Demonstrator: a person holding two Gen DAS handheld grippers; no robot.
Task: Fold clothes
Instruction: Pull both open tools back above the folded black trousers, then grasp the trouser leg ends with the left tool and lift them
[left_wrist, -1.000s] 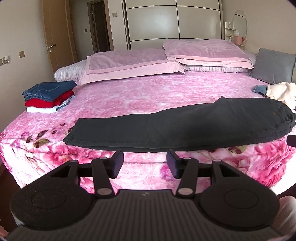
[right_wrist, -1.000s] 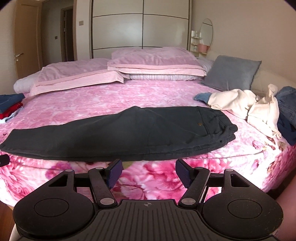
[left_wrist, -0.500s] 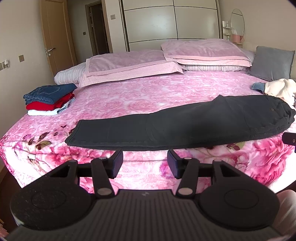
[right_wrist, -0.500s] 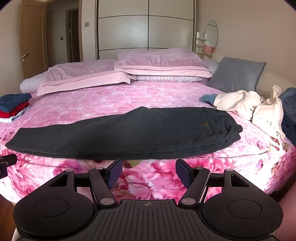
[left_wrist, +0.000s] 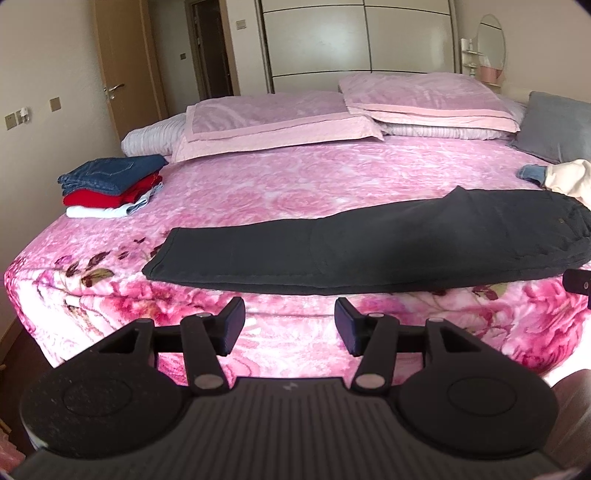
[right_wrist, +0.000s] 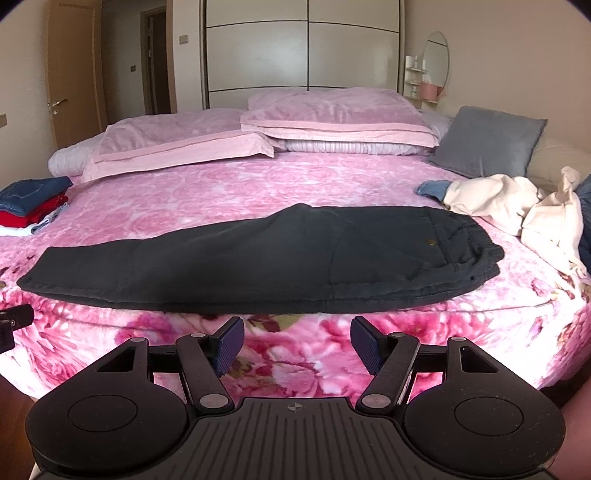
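A pair of dark trousers (left_wrist: 354, 247) lies folded lengthwise along the near edge of the pink floral bed (left_wrist: 295, 177), leg hems at the left, waistband at the right. It also shows in the right wrist view (right_wrist: 266, 262). My left gripper (left_wrist: 288, 326) is open and empty, held off the bed's edge in front of the leg part. My right gripper (right_wrist: 295, 345) is open and empty, in front of the trousers' middle.
A stack of folded clothes (left_wrist: 110, 184) sits at the bed's left side. A heap of cream and blue unfolded clothes (right_wrist: 524, 210) lies at the right. Pink pillows (right_wrist: 332, 114) and a grey cushion (right_wrist: 487, 140) are at the back. Wardrobe and door stand behind.
Both grippers have drawn back a little from the bed, so the trousers look farther and higher in view. The trousers have not moved. Both grippers stay open.
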